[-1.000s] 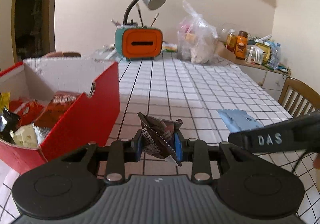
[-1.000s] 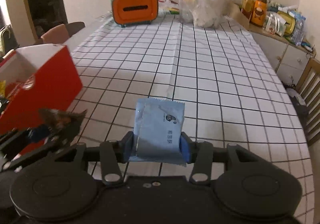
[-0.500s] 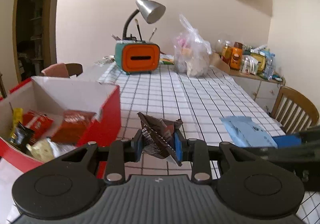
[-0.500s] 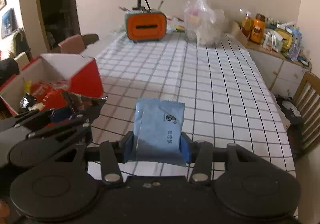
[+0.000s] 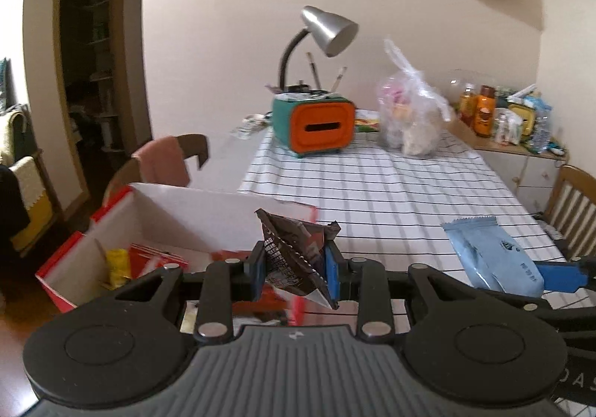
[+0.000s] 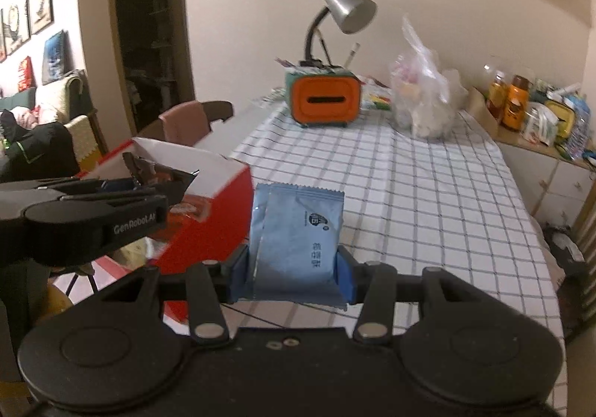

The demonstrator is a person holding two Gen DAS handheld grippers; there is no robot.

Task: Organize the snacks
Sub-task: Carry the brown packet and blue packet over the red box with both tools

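Observation:
My left gripper (image 5: 296,273) is shut on a crumpled dark brown snack wrapper (image 5: 294,255), held in the air over the near right corner of a red cardboard box (image 5: 115,208). The box has white inner walls and holds several snack packets, one yellow (image 5: 117,266). My right gripper (image 6: 296,277) is shut on a pale blue snack packet (image 6: 298,230), upright between the blue pads, above the checked tablecloth (image 6: 409,193) just right of the red box (image 6: 208,227). In the right wrist view the left gripper (image 6: 149,182) with its brown wrapper (image 6: 156,171) shows at the left; the blue packet (image 5: 491,260) shows at the right of the left wrist view.
At the table's far end stand an orange and teal holder (image 5: 314,126) with a grey desk lamp (image 5: 327,31) and a clear plastic bag (image 5: 409,119). A sideboard with bottles (image 5: 484,111) runs along the right. Chairs stand at left (image 5: 167,160) and right (image 5: 573,204).
Both grippers have risen from just above the table and swung left toward the red box, each still holding its packet. The left one now hangs over the box's corner.

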